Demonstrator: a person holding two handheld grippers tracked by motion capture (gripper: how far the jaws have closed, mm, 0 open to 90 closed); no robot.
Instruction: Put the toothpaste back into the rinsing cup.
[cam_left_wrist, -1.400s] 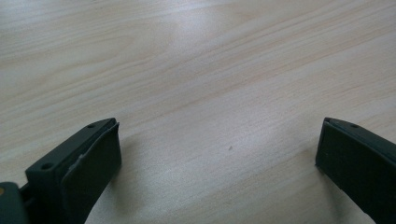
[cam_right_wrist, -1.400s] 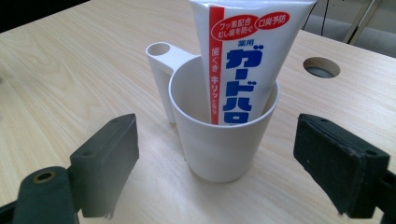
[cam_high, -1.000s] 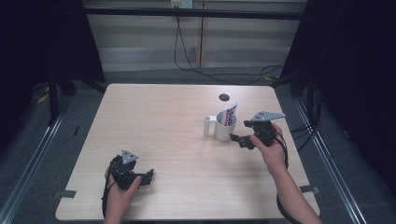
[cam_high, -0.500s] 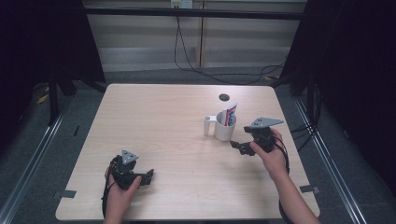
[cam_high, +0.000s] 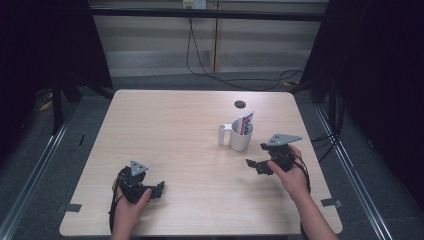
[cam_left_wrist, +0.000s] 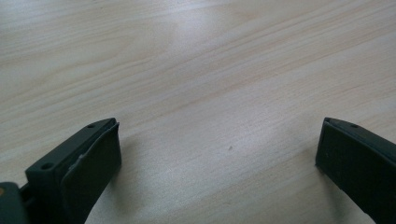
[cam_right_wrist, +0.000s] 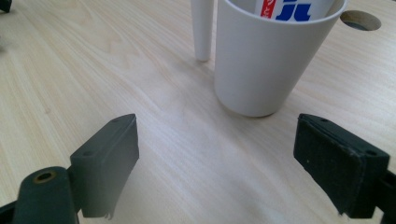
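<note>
We see a light wooden table (cam_high: 190, 130) spread under both claws, with a round cable hole (cam_high: 240, 104) in its top beyond the right claw, past the cup.

The right gripper (cam_high: 260, 165) sits low over the table's right part, held in the person's right hand (cam_high: 292, 175); its grey three-cornered plate (cam_high: 282, 139) is on top. In the right gripper view its two black jaws stand wide apart with nothing between them but bare wood.

The left gripper (cam_high: 157, 190) rests near the table's front edge, well apart from the right one, in the person's left hand (cam_high: 129, 205). In the left gripper view we see its jaws spread wide too, empty, with plain wood grain ahead of them.

Just ahead of the right claw stands a white cup (cam_right_wrist: 271, 56), upright on the table, a little toward the right-hand jaw in the right gripper view and not touching either jaw. Inside it a toothpaste tube (cam_high: 246, 121) stands, white with red and blue print, rising above the rim.

Beside the cup, on its side away from the right claw in the high view, we see a slim white piece (cam_right_wrist: 202, 28) reaching down to the table; we cannot tell whether it is the cup's handle or a separate thing.
</note>
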